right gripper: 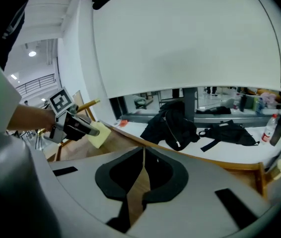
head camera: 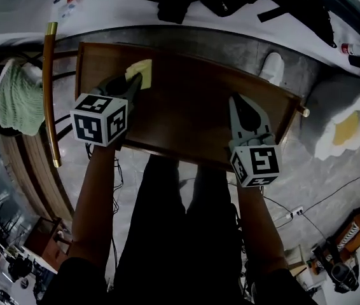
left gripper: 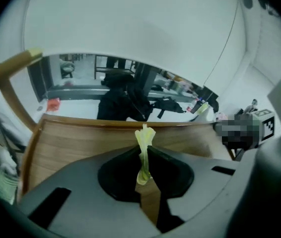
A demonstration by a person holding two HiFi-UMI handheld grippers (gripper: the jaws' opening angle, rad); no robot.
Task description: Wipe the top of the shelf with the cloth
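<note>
1. The left tongs (head camera: 137, 81) are clamped on the yellow cloth (head camera: 140, 70) — a pinched fold stands up between their tips.
2. The cloth sits over the far left part of the wooden shelf (head camera: 193, 110) top.
3. The right tongs (head camera: 236, 100) are together and hold nothing. They are over the shelf's right part, well apart from the cloth.
4. A dark jacket (right gripper: 173, 125) lies on the white surface (right gripper: 245, 152) beyond the shelf.
</note>
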